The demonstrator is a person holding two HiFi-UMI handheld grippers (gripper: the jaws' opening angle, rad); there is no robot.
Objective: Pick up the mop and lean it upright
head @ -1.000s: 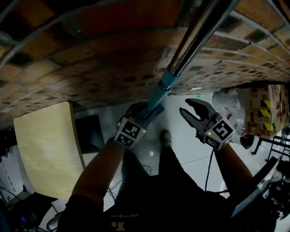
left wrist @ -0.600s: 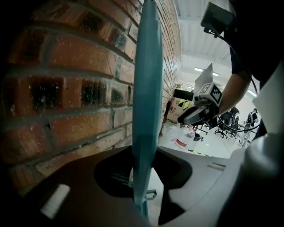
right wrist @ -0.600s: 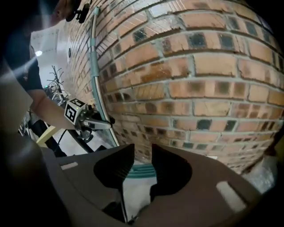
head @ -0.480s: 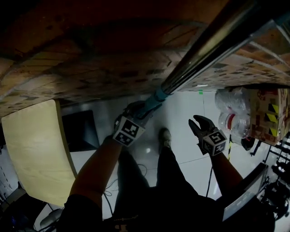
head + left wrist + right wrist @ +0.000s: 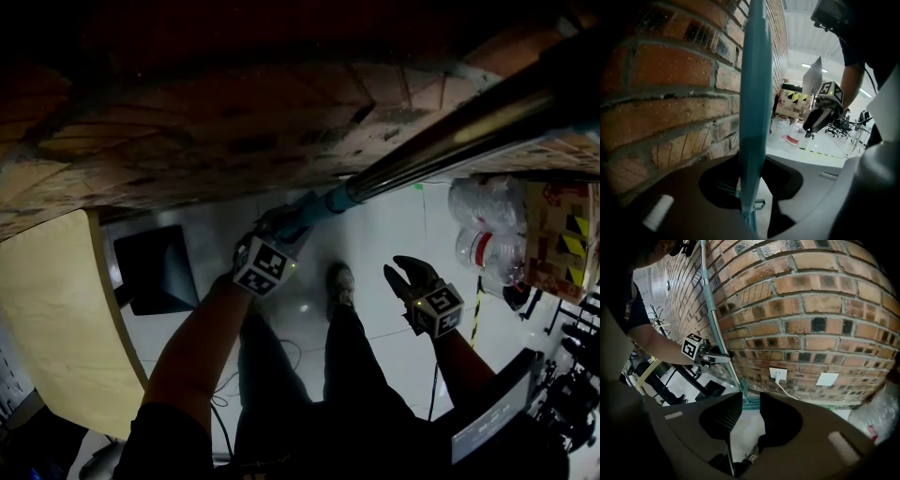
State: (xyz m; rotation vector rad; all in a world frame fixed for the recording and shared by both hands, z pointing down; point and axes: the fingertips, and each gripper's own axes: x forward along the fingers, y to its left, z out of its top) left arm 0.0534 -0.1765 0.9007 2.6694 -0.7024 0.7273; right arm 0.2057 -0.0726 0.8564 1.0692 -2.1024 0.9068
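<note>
The mop has a silver pole (image 5: 450,141) that turns into a teal lower shaft (image 5: 323,204). It stands close along the brick wall (image 5: 216,122). My left gripper (image 5: 284,223) is shut on the teal shaft (image 5: 752,108), which runs up between its jaws. The right gripper view shows the pole (image 5: 711,310), the left gripper (image 5: 716,358) on it, and the teal mop base (image 5: 747,398) on the floor. My right gripper (image 5: 406,277) hangs apart at the lower right. Its jaws have just been closing, stand open, and have nothing between them.
A pale wooden tabletop (image 5: 47,319) is at the left, with a black floor base (image 5: 155,267) beside it. Bagged plastic bottles (image 5: 487,225) and a box with hazard tape (image 5: 558,234) stand at the right. Wall sockets (image 5: 778,375) sit low on the bricks. The person's shoe (image 5: 342,281) is on the white floor.
Both hands have sunk toward the floor. The pole now crosses the head view at a flatter slant. The right gripper has dropped lower right and its jaws have narrowed.
</note>
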